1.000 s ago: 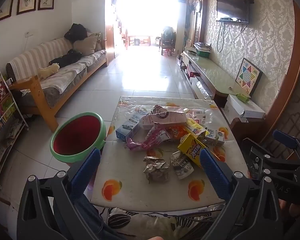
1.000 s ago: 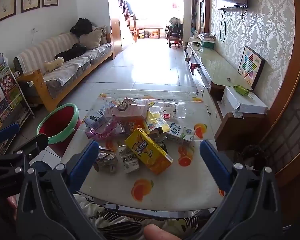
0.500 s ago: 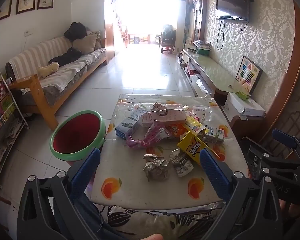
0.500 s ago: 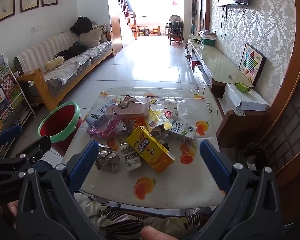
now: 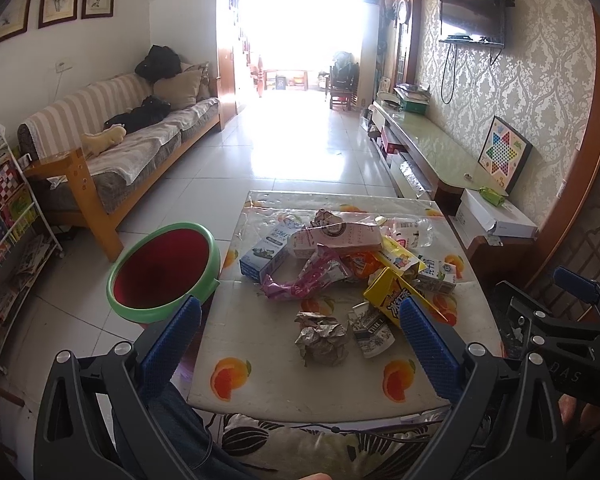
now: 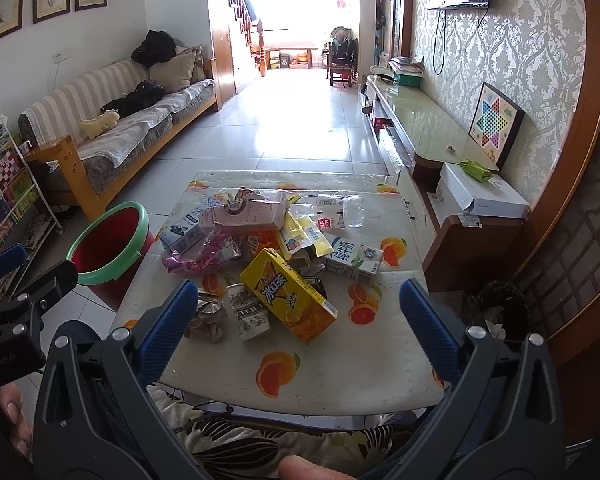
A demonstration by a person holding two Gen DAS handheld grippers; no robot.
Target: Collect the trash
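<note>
A low table (image 5: 260,384) with an orange-fruit printed cover is filling the middle of both views, and a heap of trash is lying across its far half. A red bin with a green rim (image 5: 164,270) is standing on the floor, touching the table's left edge, on the side of the left gripper.

The left gripper (image 5: 300,340) is hovering above the near edge of the table with its two blue pads spread wide and nothing between them. The right gripper (image 6: 298,316) is hovering likewise, wide apart and empty, just to the right of the left one.

The yellow drink carton (image 6: 288,295) is lying flat, its long axis running from far-left to near-right, directly ahead of the right gripper and framed between its pads; the right hand is judged the nearer one for it. A crushed paper cup (image 6: 247,312) is lying just left of the carton, touching it. A crumpled foil ball (image 5: 320,338) is lying nearest the person, straight ahead of the left gripper and on the bin's side.

Compared with a second ago, both grippers are sitting slightly lower and closer to the table, so the heap is appearing a little larger; no piece of trash is looking shifted, and both grippers are staying spread.
</note>
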